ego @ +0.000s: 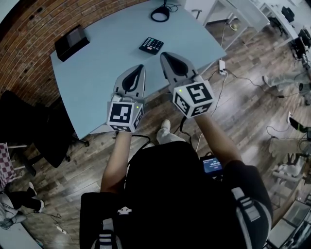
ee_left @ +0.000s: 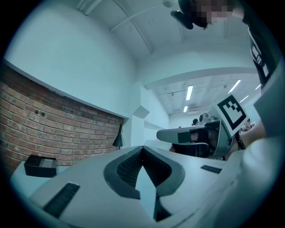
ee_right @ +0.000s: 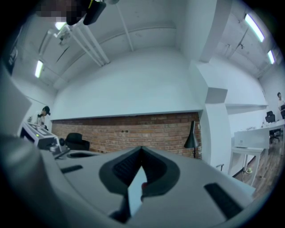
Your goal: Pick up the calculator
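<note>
The calculator point(ego: 151, 45), dark with coloured keys, lies flat on the pale blue table point(ego: 97, 78), towards its far right. My left gripper point(ego: 141, 66) hovers over the table's near part, jaws closed tip to tip with nothing between them. The right gripper point(ego: 164, 54) is beside it and slightly further forward, a short way from the calculator's near edge, also shut and empty. In the left gripper view the left gripper point(ee_left: 142, 148) points level at the brick wall, and the right gripper point(ee_right: 141, 148) does the same in its own view. Neither gripper view shows the calculator.
A black box point(ego: 71, 42) sits at the table's far left corner. A black lamp base point(ego: 160, 13) stands at the far edge behind the calculator. A dark chair point(ego: 29, 126) is left of the table. Cables and a power strip point(ego: 221, 65) lie on the wood floor to the right.
</note>
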`<state>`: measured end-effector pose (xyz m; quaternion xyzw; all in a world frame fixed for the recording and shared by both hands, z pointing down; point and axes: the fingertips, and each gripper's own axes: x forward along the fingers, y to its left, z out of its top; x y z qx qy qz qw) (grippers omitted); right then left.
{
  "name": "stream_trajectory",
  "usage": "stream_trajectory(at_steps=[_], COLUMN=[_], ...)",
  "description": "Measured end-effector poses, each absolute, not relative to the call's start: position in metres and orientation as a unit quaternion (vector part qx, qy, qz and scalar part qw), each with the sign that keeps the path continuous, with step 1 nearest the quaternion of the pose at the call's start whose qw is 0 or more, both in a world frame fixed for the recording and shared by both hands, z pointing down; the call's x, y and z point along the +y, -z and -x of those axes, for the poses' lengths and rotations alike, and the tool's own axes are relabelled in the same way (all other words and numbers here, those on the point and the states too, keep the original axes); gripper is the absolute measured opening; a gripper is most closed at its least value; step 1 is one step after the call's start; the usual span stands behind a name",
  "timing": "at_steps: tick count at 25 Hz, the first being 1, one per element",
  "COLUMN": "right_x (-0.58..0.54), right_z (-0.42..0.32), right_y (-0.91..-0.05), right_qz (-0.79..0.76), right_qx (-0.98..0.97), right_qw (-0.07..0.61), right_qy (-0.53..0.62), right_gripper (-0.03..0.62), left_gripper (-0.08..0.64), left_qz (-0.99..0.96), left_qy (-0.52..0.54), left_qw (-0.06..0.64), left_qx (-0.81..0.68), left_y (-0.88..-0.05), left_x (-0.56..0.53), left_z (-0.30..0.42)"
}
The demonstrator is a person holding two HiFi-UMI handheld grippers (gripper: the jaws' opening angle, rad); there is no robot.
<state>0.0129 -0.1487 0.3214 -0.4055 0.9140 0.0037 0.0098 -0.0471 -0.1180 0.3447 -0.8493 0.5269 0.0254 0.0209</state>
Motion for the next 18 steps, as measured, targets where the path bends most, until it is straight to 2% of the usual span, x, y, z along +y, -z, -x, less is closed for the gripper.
stream_trajectory(at_steps=[18], right_x=[-0.223], right_z=[-0.034], right_y=[-0.337], right_qz=[0.393], right_qx=[0.92], right_qw=[-0.001], right_qy=[0.008], right_gripper=[0.004], left_gripper=[0.008], left_qz=[0.84], left_qy=[-0.024], left_qw=[0.013], left_qx=[0.542], left_y=[-0.353], left_x=[-0.192], left_z=[0.027])
